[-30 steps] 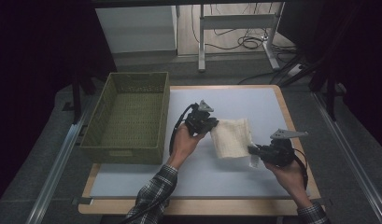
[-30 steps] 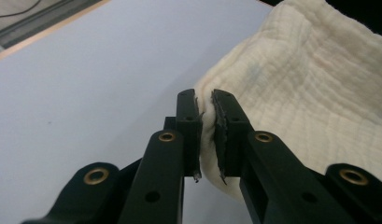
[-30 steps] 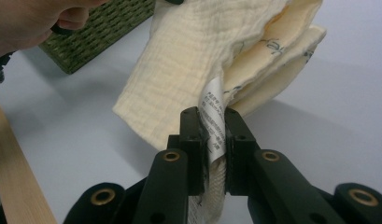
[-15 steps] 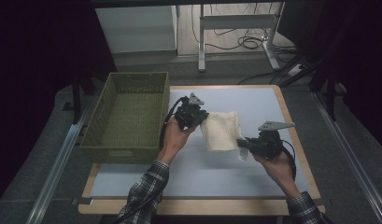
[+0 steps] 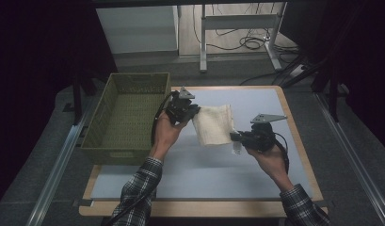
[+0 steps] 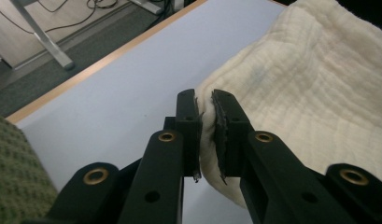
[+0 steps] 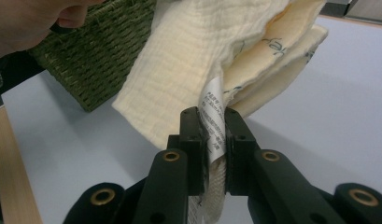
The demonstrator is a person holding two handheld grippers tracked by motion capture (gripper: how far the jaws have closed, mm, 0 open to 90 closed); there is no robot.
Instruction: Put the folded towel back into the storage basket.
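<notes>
A folded cream cloth (image 5: 213, 123) hangs between my two grippers above the pale blue table mat (image 5: 256, 174). My left gripper (image 5: 194, 113) is shut on the cloth's left edge; in the left gripper view the cloth (image 6: 310, 88) is pinched between its jaws (image 6: 206, 105). My right gripper (image 5: 235, 137) is shut on the cloth's lower right corner. In the right gripper view its jaws (image 7: 215, 122) clamp the cloth (image 7: 193, 60) together with a white care label (image 7: 213, 119). The cloth sags in folds between the two grips.
A green woven basket (image 5: 101, 136) stands on the table's left side, just left of my left hand; it also shows as the basket (image 7: 100, 60) in the right gripper view. Wooden table edges frame the mat. Cables and a stand's legs (image 5: 237, 33) lie on the floor behind.
Both hands have carried the cloth leftward and up, toward the basket. Both grips stay the same on the cloth.
</notes>
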